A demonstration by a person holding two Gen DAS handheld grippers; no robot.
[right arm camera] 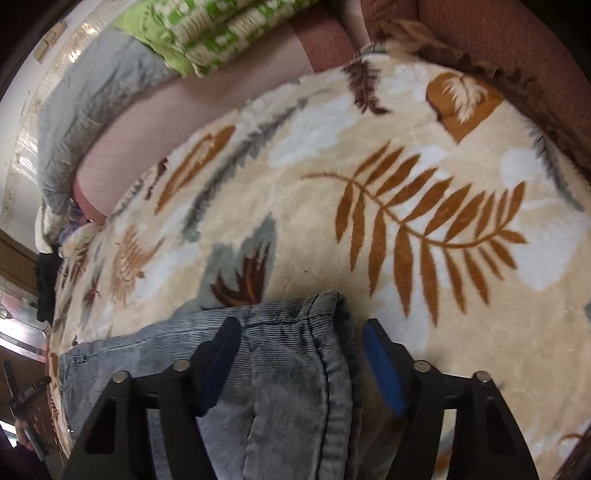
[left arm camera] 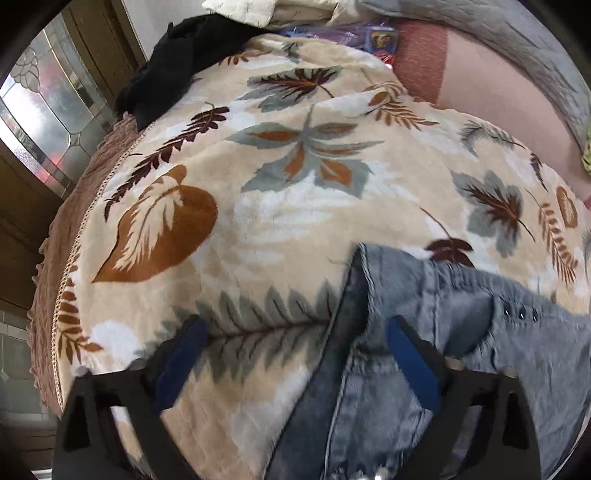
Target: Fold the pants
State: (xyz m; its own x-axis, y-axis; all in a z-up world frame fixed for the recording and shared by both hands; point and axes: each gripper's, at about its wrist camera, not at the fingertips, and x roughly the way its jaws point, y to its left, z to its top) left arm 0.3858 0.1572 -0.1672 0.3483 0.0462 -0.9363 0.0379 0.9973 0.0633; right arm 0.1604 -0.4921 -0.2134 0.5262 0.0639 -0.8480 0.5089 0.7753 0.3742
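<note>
Faded blue-grey jeans (left arm camera: 461,325) lie on a cream blanket printed with leaves (left arm camera: 258,206). In the left wrist view my left gripper (left arm camera: 295,354) points steeply down over one end of them. Its jaws stand wide, with the jeans' dark edge between them and the right pad (left arm camera: 410,365) above the denim. The right wrist view shows a rounded folded end of the jeans (right arm camera: 280,369) between the fingers of my right gripper (right arm camera: 299,350). The left pad (right arm camera: 221,362) lies over the denim, and the right pad (right arm camera: 380,365) stands just off the fold's edge above the blanket (right arm camera: 369,184).
A black garment (left arm camera: 173,62) lies at the blanket's far left corner, beside a glazed door (left arm camera: 48,110). A pink sheet (left arm camera: 498,110) and a grey cover (right arm camera: 85,110) border the blanket. A green-and-white cloth (right arm camera: 214,33) lies beyond them.
</note>
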